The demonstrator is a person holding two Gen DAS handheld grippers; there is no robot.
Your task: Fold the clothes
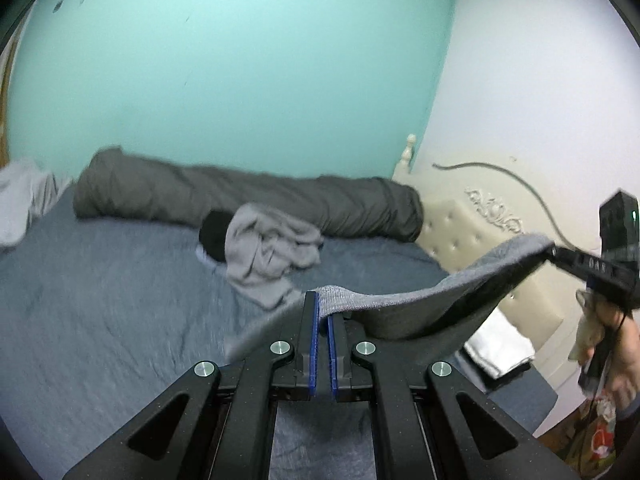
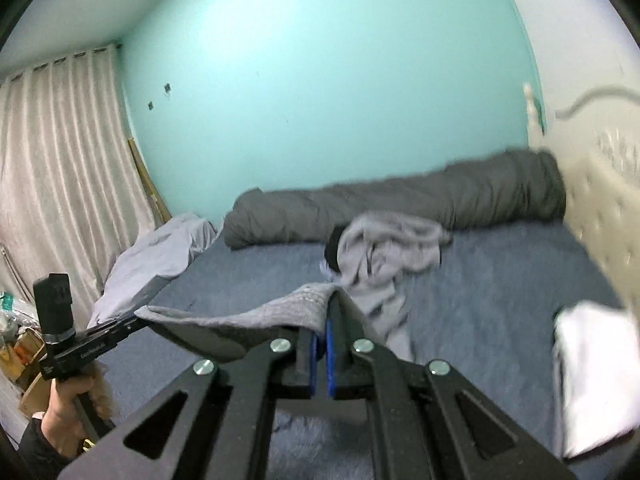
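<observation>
The left tongs (image 1: 322,308) are clamped on one corner of a grey garment (image 1: 420,300), and the blue pads (image 1: 316,344) press the cloth between them. The right tongs (image 2: 321,320) are clamped on the other corner of the same grey garment (image 2: 256,312). The cloth hangs between the two tongs like a shallow hammock, in the air above the bed (image 1: 100,300).

In the left wrist view, the right tongs (image 1: 556,254) appear at 3 o'clock, with the person's right hand (image 1: 616,344) below them on the handle. In the right wrist view, the left tongs (image 2: 138,322) appear at 9 o'clock, and the left hand (image 2: 72,412) holds their handle lower, near 8 o'clock.

On the bed, a crumpled light grey cloth (image 1: 268,252) lies at 12 o'clock from the left tongs, and it touches a black item (image 1: 214,240) on its left side. Behind them, a long dark grey roll of bedding (image 1: 248,196) lies along the turquoise wall (image 1: 240,60). A cream padded headboard (image 1: 460,236) stands at 2 o'clock. A white folded cloth (image 2: 596,376) lies at 4 o'clock in the right wrist view, and pale curtains (image 2: 60,160) hang at 10 o'clock.
</observation>
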